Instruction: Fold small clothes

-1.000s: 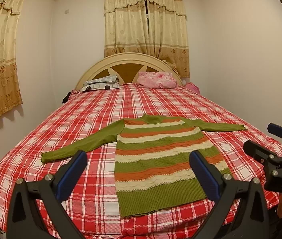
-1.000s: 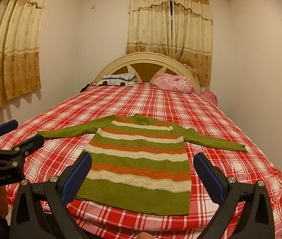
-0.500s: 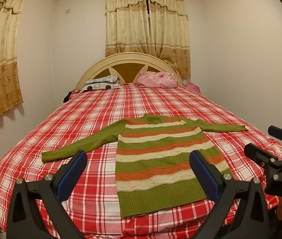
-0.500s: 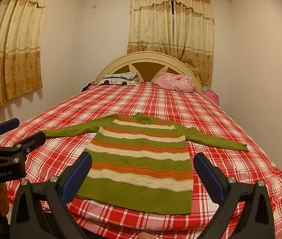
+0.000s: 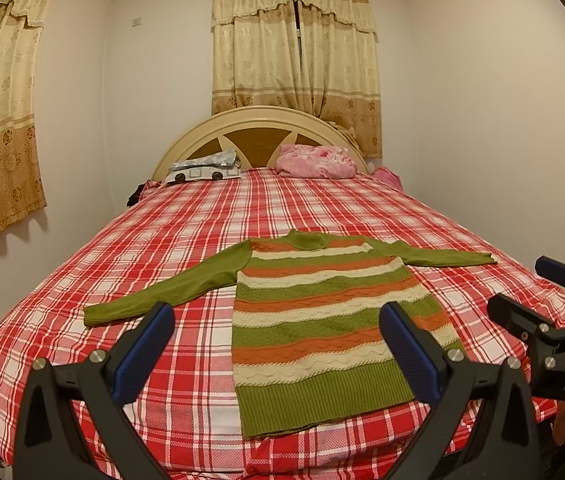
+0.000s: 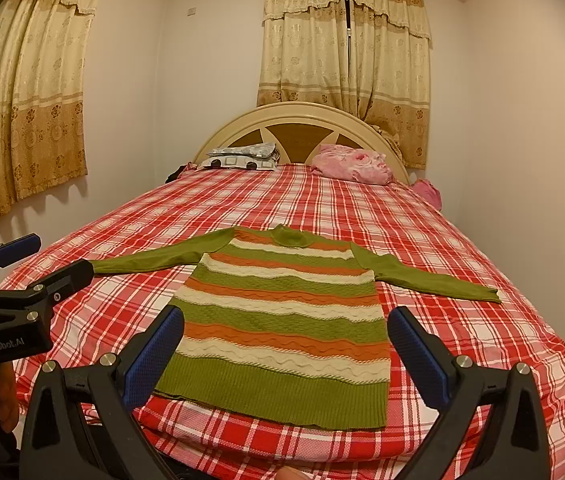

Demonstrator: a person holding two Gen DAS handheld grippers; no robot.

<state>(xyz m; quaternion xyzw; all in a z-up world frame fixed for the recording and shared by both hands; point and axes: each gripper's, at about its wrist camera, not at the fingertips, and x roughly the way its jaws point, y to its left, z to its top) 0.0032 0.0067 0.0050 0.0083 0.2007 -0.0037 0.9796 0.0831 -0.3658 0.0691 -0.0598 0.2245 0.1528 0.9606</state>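
Both tongs, left tongs (image 5: 276, 338) and right tongs (image 6: 286, 342), hang released, grasping nothing. The striped sweater (image 6: 282, 312) lies flat on the bed (image 6: 462, 240), sleeves spread toward 9 and 3 o'clock. Folding not begun; next, I judge, seize a sleeve.

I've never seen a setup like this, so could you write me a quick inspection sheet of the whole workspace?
Surface: bed with red plaid sheet.
Job's things: striped sweater lying flat, both sleeves spread out, unfolded.
Clutter: pink pillow and patterned bedding by the headboard.
Grippers: left hand-held gripper and right hand-held gripper both open, holding nothing, above the bed's near edge.
Cables: nothing seen.
Surroundings: white walls, beige curtains.
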